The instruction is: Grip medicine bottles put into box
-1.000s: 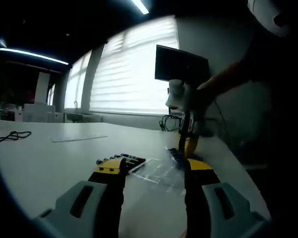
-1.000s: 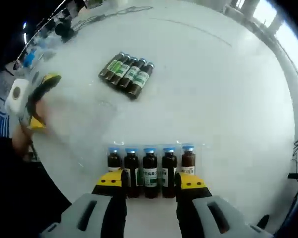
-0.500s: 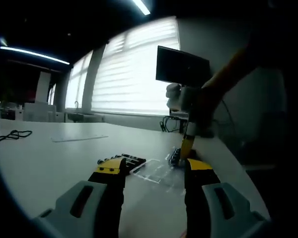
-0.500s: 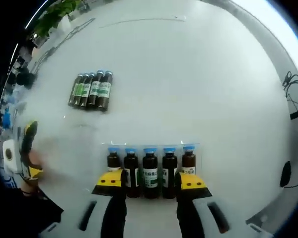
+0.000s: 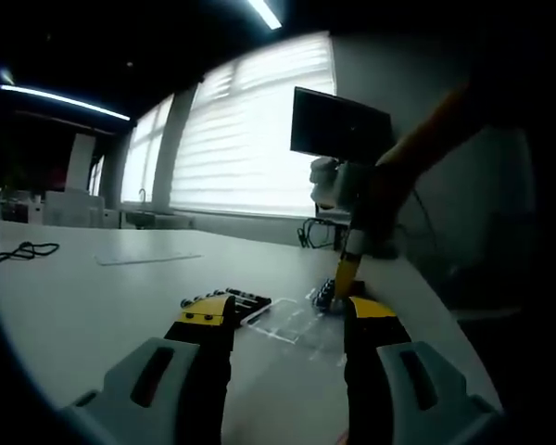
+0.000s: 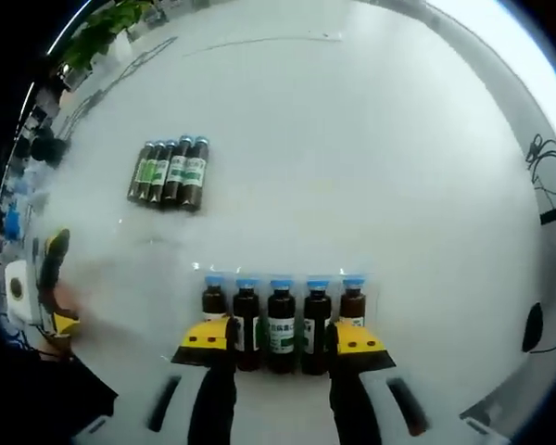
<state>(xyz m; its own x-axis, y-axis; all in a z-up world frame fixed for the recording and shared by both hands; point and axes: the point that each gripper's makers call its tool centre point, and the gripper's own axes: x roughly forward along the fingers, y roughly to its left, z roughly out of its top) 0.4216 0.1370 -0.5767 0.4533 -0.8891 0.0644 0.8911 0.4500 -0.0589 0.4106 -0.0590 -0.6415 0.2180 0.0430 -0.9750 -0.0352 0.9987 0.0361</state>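
The right gripper (image 6: 283,343), jaws open, brackets three of five medicine bottles (image 6: 281,311) standing in the clear box (image 6: 366,278) on the counter (image 6: 371,158). Judged: centre on one bottle before closing. Left gripper (image 5: 287,320) waits open, empty; four bottles (image 6: 169,171) lie apart.

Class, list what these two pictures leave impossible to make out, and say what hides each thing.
- Bottle labels, right gripper view: print too small.
- Clear box, left gripper view: transparent, dim backlight; edges unclear.
- Loose bottles, right gripper view: overlapping, count uncertain.
- Right claw: whether its jaws touch the row, unclear.
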